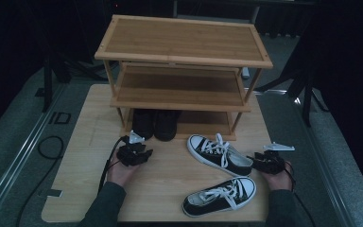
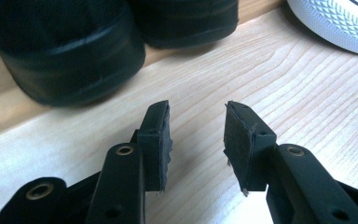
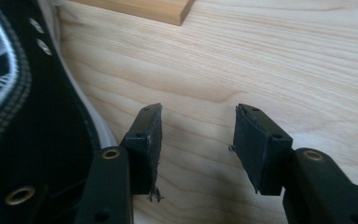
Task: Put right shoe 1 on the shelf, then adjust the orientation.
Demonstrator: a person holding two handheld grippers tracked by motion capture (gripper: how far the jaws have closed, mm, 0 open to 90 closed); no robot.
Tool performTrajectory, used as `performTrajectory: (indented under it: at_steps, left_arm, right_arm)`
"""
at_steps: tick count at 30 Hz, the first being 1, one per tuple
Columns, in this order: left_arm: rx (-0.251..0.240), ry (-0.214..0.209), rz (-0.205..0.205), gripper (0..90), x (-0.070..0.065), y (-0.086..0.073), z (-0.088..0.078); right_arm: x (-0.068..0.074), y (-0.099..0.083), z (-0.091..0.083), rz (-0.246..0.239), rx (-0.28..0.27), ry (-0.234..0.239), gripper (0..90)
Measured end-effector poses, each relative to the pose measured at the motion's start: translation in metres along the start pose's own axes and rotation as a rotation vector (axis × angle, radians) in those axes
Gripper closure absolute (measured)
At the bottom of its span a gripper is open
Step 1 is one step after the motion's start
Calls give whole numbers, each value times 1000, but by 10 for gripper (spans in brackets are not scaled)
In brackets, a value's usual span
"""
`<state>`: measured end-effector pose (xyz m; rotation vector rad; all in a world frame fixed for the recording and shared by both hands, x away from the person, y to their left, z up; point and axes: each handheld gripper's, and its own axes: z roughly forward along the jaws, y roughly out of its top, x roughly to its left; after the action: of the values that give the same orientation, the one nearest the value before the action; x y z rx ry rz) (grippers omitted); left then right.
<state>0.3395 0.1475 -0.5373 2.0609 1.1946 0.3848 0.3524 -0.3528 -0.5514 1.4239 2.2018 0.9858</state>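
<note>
- Left tongs (image 2: 196,140) spread, nothing between the pads; you've got them low over the worktop (image 1: 170,175), just in front of the black shoes (image 1: 154,124) on the rack's bottom shelf (image 1: 203,127).
- Right tongs (image 3: 198,144) spread too, empty, heel of the far sneaker (image 1: 219,153) just beside one pad.
- Near sneaker (image 1: 220,196) lies apart, toward your edge.

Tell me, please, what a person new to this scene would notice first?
A three-tier wooden shoe rack stands at the far side of the table, with a black pair of shoes on its bottom shelf. Two black-and-white sneakers lie loose in front, near the open right tool.
</note>
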Motion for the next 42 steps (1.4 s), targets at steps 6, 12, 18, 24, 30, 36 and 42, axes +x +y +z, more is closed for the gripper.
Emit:
performTrajectory:
  at_steps: [6,12,18,24,30,36,42]
  left_arm:
    - [30,3,-5,596,1,-7,5]
    - [47,4,-3,591,1,-12,6]
    - [56,8,0,589,1,-14,6]
    - [52,22,-2,587,1,-15,6]
    - [51,21,-2,585,1,-16,5]
    - [49,21,2,576,0,-16,5]
    - [48,20,6,569,0,-16,6]
  right_arm:
    - [3,14,-9,-38,-24,1,534]
    - [7,30,-21,-72,-64,35,565]
    - [19,43,-33,-138,-64,70,627]
    - [34,58,-37,-235,-19,109,687]
    - [48,69,-37,-322,26,147,712]
    - [61,75,-28,-405,94,149,727]
    - [68,84,-16,-478,164,133,770]
